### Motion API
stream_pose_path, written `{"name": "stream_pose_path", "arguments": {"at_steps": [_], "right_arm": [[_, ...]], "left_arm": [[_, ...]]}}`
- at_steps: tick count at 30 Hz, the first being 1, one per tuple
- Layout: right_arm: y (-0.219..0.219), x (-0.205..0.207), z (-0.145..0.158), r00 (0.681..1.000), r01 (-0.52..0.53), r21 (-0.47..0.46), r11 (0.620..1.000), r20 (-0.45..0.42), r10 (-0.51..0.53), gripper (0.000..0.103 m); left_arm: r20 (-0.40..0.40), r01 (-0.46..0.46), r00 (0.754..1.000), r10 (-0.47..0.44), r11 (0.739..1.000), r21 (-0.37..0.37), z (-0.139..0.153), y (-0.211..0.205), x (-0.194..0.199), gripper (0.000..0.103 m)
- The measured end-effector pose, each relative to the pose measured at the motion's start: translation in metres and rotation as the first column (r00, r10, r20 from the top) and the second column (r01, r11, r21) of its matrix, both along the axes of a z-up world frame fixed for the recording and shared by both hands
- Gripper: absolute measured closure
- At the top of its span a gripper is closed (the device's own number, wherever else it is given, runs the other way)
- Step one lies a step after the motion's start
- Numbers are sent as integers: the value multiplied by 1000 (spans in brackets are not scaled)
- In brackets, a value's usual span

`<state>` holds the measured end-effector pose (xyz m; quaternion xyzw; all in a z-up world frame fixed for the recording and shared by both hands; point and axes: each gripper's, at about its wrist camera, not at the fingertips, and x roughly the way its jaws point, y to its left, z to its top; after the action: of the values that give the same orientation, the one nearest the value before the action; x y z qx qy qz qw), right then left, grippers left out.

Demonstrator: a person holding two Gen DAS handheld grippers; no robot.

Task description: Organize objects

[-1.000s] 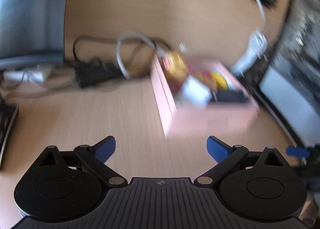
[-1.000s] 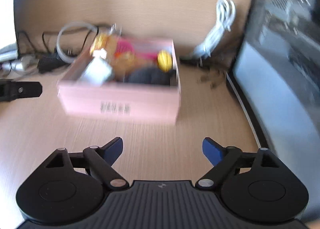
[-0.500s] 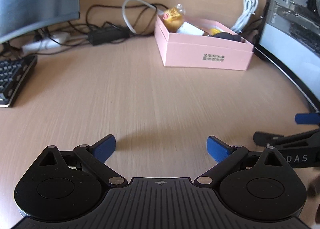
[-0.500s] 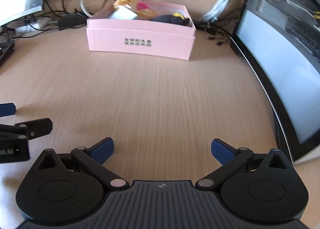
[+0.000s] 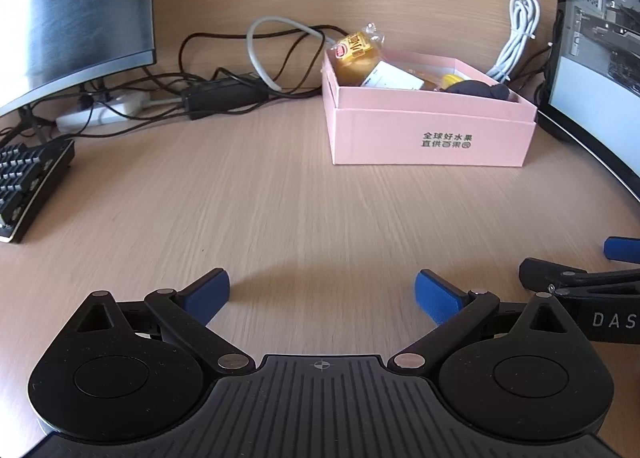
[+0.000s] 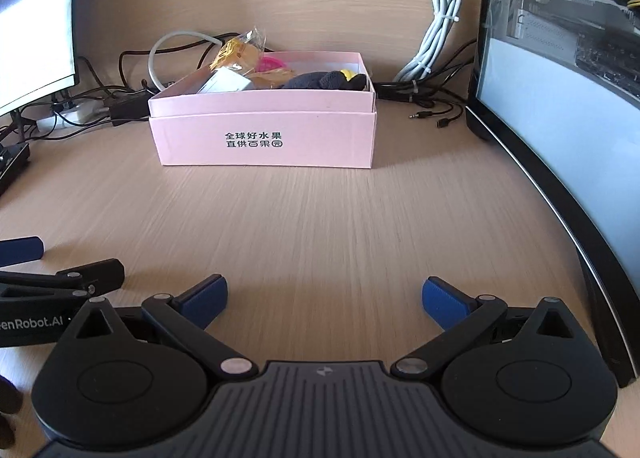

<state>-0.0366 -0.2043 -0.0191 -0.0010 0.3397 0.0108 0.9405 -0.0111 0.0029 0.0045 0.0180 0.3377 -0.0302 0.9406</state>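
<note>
Bare desk point(image 6: 320, 226) before pink box point(image 6: 264, 138).

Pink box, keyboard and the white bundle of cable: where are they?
pink box point(image 6: 264, 140): right wrist view, on its front wall by the printed writing.
keyboard point(image 5: 24, 182): left wrist view, on its keys at the left edge.
white cable bundle point(image 6: 442, 14): right wrist view, on the tied coil against the wall.

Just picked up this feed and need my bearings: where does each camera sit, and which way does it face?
Left wrist: on the left gripper, facing forward and down across the desk to the pink box; own open fingers show.
Right wrist: on the right gripper, facing the pink box squarely; own open fingers show.
Shared: box, desk, and each other's gripper at the edge.
</note>
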Motion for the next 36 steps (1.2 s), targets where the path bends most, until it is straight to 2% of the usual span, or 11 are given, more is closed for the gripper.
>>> {"name": "stream_pose_path", "arguments": {"at_steps": [36], "right_arm": [[-1, 6, 0, 1000, 2, 3, 1000, -2, -2, 0]], "left_arm": [[-1, 2, 1000, -2, 1000, 0, 0, 1, 2, 1]]}}
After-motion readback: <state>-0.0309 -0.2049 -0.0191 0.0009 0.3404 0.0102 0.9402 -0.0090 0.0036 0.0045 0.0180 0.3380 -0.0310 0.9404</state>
